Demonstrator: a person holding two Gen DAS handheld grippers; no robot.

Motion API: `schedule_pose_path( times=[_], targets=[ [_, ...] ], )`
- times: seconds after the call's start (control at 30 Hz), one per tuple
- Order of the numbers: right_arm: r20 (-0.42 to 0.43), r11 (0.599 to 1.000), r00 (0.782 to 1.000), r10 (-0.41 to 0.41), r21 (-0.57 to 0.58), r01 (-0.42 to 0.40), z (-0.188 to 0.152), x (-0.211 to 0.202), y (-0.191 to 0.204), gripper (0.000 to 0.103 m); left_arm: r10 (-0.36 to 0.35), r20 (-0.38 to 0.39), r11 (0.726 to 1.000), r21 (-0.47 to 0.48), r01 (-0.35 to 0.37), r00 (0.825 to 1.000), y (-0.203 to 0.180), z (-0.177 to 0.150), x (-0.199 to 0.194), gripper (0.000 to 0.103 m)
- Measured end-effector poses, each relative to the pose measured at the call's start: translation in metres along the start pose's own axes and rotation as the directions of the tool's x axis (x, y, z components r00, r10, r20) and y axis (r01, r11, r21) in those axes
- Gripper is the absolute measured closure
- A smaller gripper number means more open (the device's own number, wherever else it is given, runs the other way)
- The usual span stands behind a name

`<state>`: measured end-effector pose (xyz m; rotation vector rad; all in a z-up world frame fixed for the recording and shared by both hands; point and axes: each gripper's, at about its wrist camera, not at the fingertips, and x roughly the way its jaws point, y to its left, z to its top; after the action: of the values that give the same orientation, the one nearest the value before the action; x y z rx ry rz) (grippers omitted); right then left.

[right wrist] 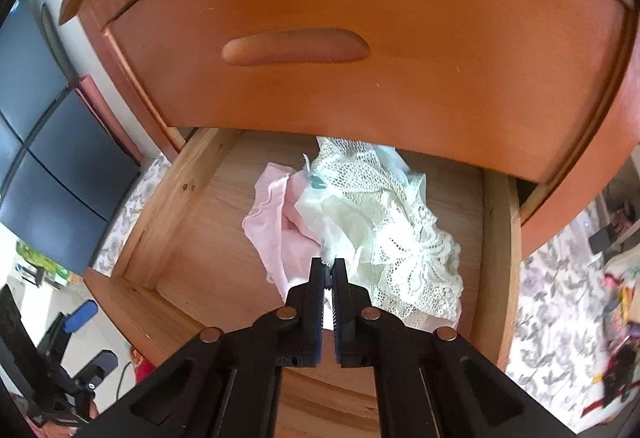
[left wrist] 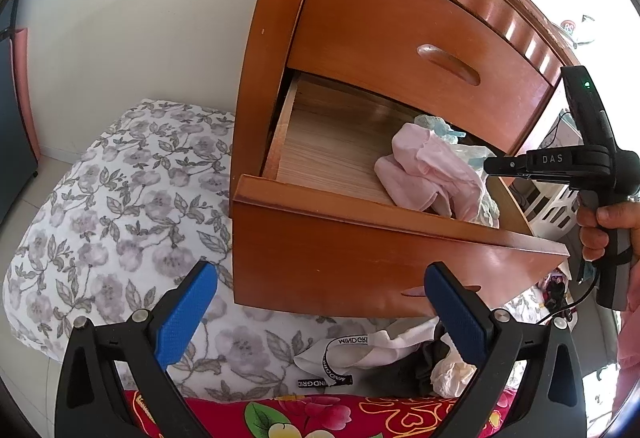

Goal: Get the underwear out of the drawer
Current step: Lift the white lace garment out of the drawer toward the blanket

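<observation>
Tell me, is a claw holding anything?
Yes. The right claw pinches a fold at the near edge of the pale lace underwear. The left claw holds nothing.

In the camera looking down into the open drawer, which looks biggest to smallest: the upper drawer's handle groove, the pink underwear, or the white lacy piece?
1. White lacy piece, which the right tool pinches by an edge.
2. Pink underwear and handle groove look about alike; the pink is partly hidden under the lace, so I won't rank them.
</observation>
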<state>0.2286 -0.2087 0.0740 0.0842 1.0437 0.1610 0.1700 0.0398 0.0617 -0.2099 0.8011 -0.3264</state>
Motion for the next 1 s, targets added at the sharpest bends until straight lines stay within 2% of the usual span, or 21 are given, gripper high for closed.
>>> schedule_pose_path(
  times=[0.27,0.53,0.83,0.93,1.0],
  targets=[
    [0.110,0.999,0.993,-0.031,-0.011,0.033,0.005,-0.039,0.002,0.100,0.000,0.006,1.000,0.004,0.000,1.000,-0.003,0.001,-0.004,0.000],
    [0.256,0.999,0.966,-0.038,-0.024,0.046,0.012,-0.100,0.006,0.100,0.002,0.018,1.000,0.014,-0.002,1.000,-0.009,0.002,-0.012,0.000],
    [0.410,0.998,0.912,-0.014,-0.050,0.037,0.010,-0.169,0.019,0.101,0.004,0.037,0.999,0.032,-0.005,0.999,-0.017,0.003,-0.024,0.000],
    [0.475,0.997,0.880,-0.007,-0.060,0.040,0.005,-0.196,0.026,0.100,0.006,0.046,0.999,0.037,-0.007,0.999,-0.019,0.003,-0.030,0.000],
    [0.525,0.997,0.851,0.004,-0.067,0.037,0.000,-0.218,0.028,0.101,0.007,0.051,0.999,0.040,-0.009,0.999,-0.021,0.003,-0.033,0.000]
  ],
)
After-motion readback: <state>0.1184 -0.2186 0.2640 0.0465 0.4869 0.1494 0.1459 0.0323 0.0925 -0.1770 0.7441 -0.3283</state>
